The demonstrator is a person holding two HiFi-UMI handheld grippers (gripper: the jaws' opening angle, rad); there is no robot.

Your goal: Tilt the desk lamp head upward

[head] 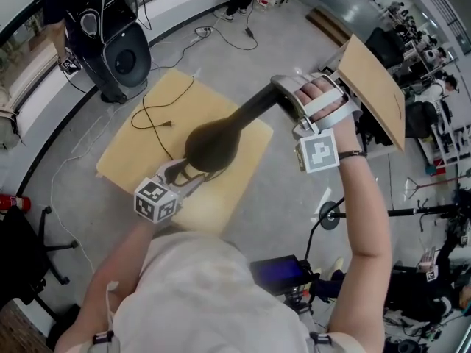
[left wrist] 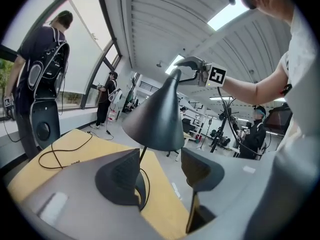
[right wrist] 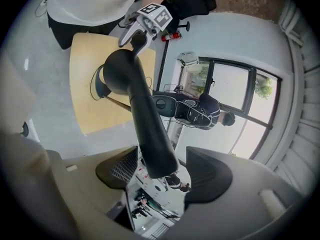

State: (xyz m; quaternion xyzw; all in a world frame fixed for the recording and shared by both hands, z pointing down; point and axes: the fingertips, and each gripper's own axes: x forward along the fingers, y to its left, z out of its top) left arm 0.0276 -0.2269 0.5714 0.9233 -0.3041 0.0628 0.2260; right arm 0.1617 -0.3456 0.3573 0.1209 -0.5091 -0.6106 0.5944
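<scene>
A dark cone-shaped desk lamp head (head: 213,144) stands over a small yellow table (head: 132,153), its narrow end pointing up and to the right. My right gripper (head: 283,94) is at that narrow end. In the right gripper view the tip of the lamp head (right wrist: 150,134) lies between the jaws of the right gripper (right wrist: 160,171) with a small gap on each side. My left gripper (head: 184,173) sits low by the lamp's foot. In the left gripper view its jaws (left wrist: 160,171) stand apart around the thin stem (left wrist: 143,154), with the round base (left wrist: 141,186) just behind.
The lamp's black cord (head: 158,116) loops across the table. A black speaker on a stand (head: 121,54) is beyond the table, and a cardboard panel (head: 375,87) is at the right. A person with a backpack (left wrist: 42,59) stands by the window. A red extinguisher (head: 15,202) lies at the left.
</scene>
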